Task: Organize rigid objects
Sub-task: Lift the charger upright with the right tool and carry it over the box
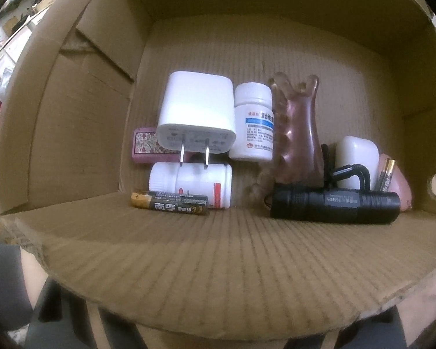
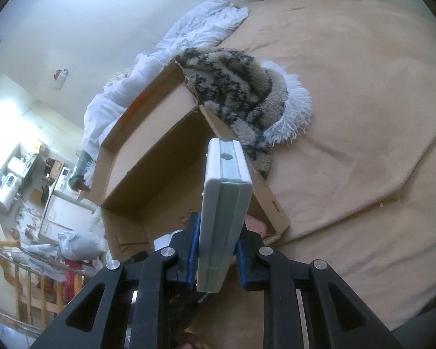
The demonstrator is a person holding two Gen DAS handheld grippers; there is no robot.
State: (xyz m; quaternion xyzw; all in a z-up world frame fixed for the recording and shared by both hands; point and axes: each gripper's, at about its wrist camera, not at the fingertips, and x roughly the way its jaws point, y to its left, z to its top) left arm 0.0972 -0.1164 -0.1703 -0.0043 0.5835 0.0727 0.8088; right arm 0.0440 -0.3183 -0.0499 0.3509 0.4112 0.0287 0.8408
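box (image 1: 218, 256): ribbed matt cardboard | charger (image 1: 196, 110): smooth glossy plastic

The pink box (image 1: 144, 145) hides partly behind the white charger (image 1: 196, 112). The pink thing (image 1: 399, 184) in the cardboard box's (image 1: 189, 261) right corner is mostly hidden.

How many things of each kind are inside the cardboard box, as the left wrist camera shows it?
Pill bottles: 2
Batteries: 2
Charger plug: 1
Black flashlight: 1
Brown claw-shaped piece: 1
Patterned pink case: 1
White oblong case: 1
Pink thing, mostly hidden: 1
Total: 10
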